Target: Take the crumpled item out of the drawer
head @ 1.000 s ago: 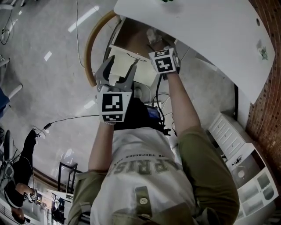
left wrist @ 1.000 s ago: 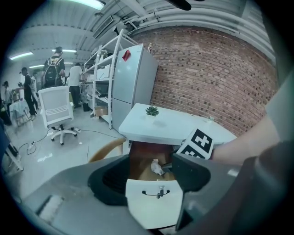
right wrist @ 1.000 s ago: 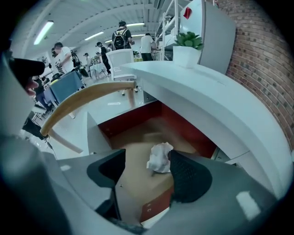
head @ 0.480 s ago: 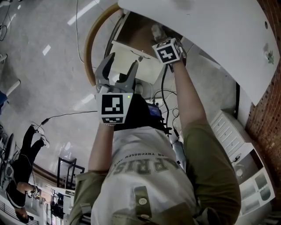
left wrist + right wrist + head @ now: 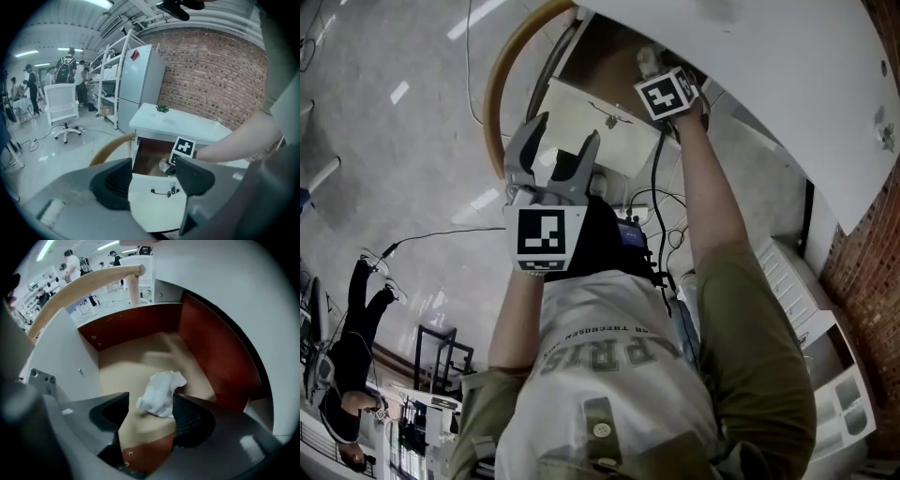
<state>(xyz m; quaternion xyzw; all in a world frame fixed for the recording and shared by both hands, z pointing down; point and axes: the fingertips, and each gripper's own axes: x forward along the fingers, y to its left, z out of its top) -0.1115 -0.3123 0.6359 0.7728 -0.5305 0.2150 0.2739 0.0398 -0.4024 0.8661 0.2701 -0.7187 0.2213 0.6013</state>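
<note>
The right gripper reaches into the open drawer with its jaws spread. The wad of white crumpled paper lies on the drawer floor between them, against the right jaw and clear of the left, and is not clamped. The right arm stretches straight forward, its wrist passing under the edge of the white surface. The left gripper hangs unclenched and empty on a bent arm, short of the white drawer front and aimed at it.

Only the right gripper view shows the wad lying between the jaws. In the head view that gripper's marker cube sits at the drawer mouth, with the jaws tucked beneath the surface edge. The left gripper view shows the wad just beside the cube, a small plant on the surface beyond, a brick wall behind it, and a curved wooden chair back left of the drawer.
</note>
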